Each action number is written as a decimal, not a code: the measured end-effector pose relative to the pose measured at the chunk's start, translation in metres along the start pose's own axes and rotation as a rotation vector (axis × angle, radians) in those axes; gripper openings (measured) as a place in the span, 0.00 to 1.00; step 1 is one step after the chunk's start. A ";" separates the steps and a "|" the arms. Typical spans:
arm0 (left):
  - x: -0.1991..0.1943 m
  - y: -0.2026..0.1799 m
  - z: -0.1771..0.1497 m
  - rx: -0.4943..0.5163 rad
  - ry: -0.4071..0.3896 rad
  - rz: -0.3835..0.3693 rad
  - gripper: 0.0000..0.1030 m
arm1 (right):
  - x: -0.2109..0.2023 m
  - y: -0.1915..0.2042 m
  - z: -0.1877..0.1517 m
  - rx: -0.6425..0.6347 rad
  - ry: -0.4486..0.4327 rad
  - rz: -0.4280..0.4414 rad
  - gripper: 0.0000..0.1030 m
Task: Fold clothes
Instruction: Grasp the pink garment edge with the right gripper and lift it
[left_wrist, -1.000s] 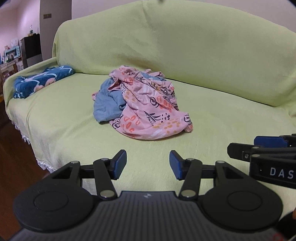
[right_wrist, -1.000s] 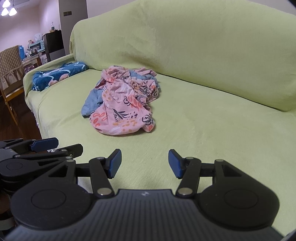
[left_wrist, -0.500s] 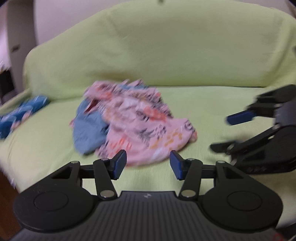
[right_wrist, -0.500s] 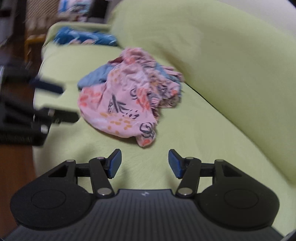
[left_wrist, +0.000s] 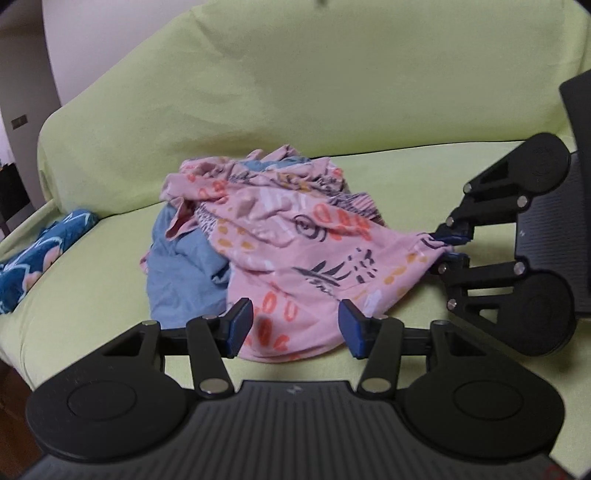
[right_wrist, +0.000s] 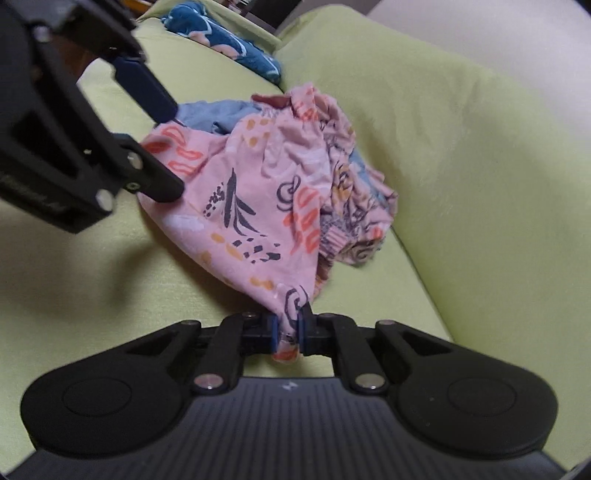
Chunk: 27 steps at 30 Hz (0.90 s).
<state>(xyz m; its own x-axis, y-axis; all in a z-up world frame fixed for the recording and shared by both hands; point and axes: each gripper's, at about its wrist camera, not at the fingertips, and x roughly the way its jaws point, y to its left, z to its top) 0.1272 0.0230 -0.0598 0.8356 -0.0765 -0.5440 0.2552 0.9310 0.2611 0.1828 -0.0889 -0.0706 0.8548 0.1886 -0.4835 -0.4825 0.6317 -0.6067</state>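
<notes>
A crumpled pink patterned garment (left_wrist: 291, 236) (right_wrist: 258, 184) lies heaped on the green-covered sofa seat (left_wrist: 92, 295), partly over a light blue garment (left_wrist: 184, 266) (right_wrist: 214, 114). My right gripper (right_wrist: 287, 328) (left_wrist: 448, 245) is rolled on its side and its jaws are closing; the blue pads pinch the near corner of the pink garment. My left gripper (left_wrist: 295, 325) (right_wrist: 162, 147) stands open just above the garment's front edge, with cloth showing between its fingers but not pressed.
A dark blue floral cloth (left_wrist: 33, 258) (right_wrist: 229, 40) lies at the sofa's left end. The sofa backrest (left_wrist: 332, 92) rises behind the pile. Dark floor shows beyond the seat's left front edge. Bare green seat stretches to the right of the pile.
Both grippers came down and in toward the pile. The right gripper rolled sideways and went from wide open to pinched on the pink garment's corner. The left stayed open.
</notes>
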 end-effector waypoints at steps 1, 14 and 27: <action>-0.003 -0.002 0.001 0.010 -0.007 -0.005 0.54 | -0.008 0.000 -0.002 -0.029 -0.007 -0.016 0.06; -0.064 -0.033 0.043 0.081 -0.119 -0.254 0.54 | -0.200 -0.034 -0.102 -0.326 0.098 -0.120 0.04; -0.068 -0.160 0.084 0.274 -0.094 -0.613 0.54 | -0.301 -0.058 -0.239 -0.250 0.453 -0.172 0.04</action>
<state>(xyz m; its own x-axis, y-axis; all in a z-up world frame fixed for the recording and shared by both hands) 0.0705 -0.1508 0.0021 0.5357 -0.6041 -0.5899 0.8002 0.5863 0.1263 -0.0922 -0.3622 -0.0403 0.7842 -0.2794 -0.5540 -0.4209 0.4164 -0.8058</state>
